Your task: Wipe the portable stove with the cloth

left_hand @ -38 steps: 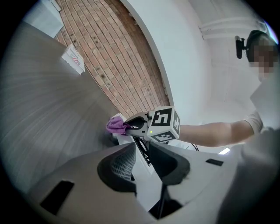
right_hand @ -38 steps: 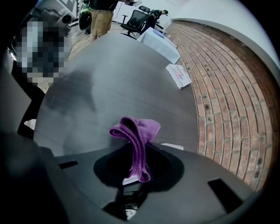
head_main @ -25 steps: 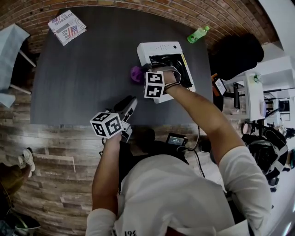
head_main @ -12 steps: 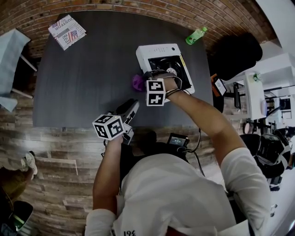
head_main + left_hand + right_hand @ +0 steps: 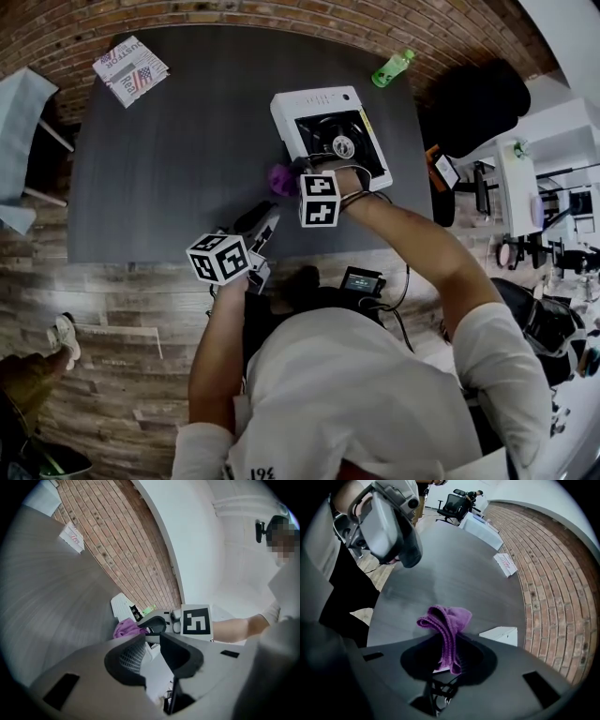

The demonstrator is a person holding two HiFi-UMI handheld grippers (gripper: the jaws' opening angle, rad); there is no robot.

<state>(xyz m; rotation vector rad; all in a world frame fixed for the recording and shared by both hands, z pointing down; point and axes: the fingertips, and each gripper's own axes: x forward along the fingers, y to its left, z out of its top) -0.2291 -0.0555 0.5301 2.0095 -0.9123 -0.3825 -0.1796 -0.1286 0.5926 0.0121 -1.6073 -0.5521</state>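
Right gripper view: right gripper (image 5: 449, 643) jaws clamp the purple cloth (image 5: 445, 618) at frame centre. Left gripper (image 5: 152, 639) jaws apart, empty.

Office — brick wall (image 5: 234, 11), swivel chair (image 5: 453, 502), dark table (image 5: 169, 141)

Dark grey table (image 5: 169, 141) with white portable stove (image 5: 309, 101), folded newspaper (image 5: 131, 70), green bottle (image 5: 392, 67).

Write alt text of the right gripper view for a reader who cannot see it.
The right gripper pinches a bunched purple cloth above a dark table. A white portable stove shows partly at right, before a brick wall.
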